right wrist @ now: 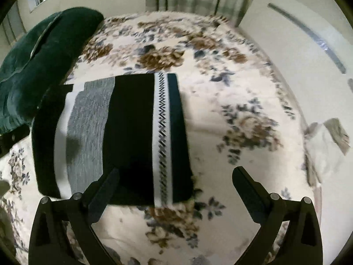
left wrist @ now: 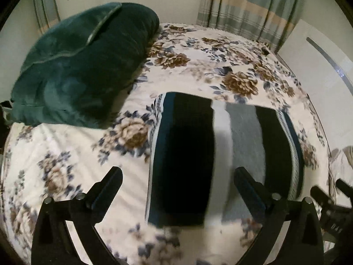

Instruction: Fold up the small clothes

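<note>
Floral bedspread (left wrist: pixel 198 66) under a folded striped garment (right wrist: pixel 132 132), green pillow (left wrist: pixel 83 66) beside it (curtains (left wrist: pixel 247 6) behind), left gripper (left wrist: pixel 178 176) and right gripper (right wrist: pixel 176 176) both spread wide, empty.

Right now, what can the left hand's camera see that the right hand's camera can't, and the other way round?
Only the left wrist view shows part of the right gripper, poking in at its right edge. Only the right wrist view shows the white band with the black zigzag pattern sharply. Both show the folded striped black, grey and white cloth, the dark green velvet pillow, the cream flowered bed cover and open, empty jaws.
</note>
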Motion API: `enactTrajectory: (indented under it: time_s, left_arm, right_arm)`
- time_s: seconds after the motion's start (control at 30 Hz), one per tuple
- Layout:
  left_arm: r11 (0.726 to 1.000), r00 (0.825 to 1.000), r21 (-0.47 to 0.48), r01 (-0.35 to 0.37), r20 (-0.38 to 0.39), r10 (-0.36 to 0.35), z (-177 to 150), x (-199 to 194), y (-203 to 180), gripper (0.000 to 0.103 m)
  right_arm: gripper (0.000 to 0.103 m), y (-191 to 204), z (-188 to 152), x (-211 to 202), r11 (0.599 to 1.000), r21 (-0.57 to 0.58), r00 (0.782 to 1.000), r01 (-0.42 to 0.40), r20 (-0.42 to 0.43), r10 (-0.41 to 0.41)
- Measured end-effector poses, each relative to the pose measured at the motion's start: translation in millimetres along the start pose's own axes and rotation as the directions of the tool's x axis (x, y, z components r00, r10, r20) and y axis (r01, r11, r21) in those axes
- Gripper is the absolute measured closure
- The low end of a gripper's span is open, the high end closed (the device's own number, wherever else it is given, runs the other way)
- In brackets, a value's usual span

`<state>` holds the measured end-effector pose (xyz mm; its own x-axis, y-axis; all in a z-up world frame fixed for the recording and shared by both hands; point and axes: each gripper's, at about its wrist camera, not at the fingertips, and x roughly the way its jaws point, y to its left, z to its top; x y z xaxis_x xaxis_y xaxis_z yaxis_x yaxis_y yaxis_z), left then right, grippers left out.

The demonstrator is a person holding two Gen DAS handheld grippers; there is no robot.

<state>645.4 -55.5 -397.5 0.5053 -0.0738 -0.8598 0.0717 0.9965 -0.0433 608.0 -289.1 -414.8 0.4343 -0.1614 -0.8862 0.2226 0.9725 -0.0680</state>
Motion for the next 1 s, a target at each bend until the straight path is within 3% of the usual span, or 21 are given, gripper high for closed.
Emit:
enactTrajectory:
  time_s: [0.13, 0.5, 0.77, 1.0]
  left_arm:
    - [0.999, 0.998, 0.008, -0.053, 0.041, 0.052, -17, -50, -12, 0.0]
    - [0.998, 0.982, 0.035, -0.053, 0.184, 0.045, -51, -219, -41, 0.0]
    - [0.997, 0.963, 0.061, -0.04, 0.269, 0.022, -81, -326, -49, 0.0]
    - [0.999, 0.95, 0.037, -0.038, 0.312, 0.025, -110, -395, -46, 0.0]
  right_arm:
    - [0.0, -12, -20, -60, 1.0, -0.001, 0.998, 0.03, 0.056, -0.03]
    - [0.0, -38, -65, -255, 0.996, 0.0, 0.967, 0.087, 0.24, -0.084]
    - [0.0, -56, -105, -383, 0.998, 0.02, 0.94, 0.063, 0.334, -0.066]
    - [0.0, -67, -144, -464, 0.999, 0.01, 0.92, 0.041, 0.39, -0.042]
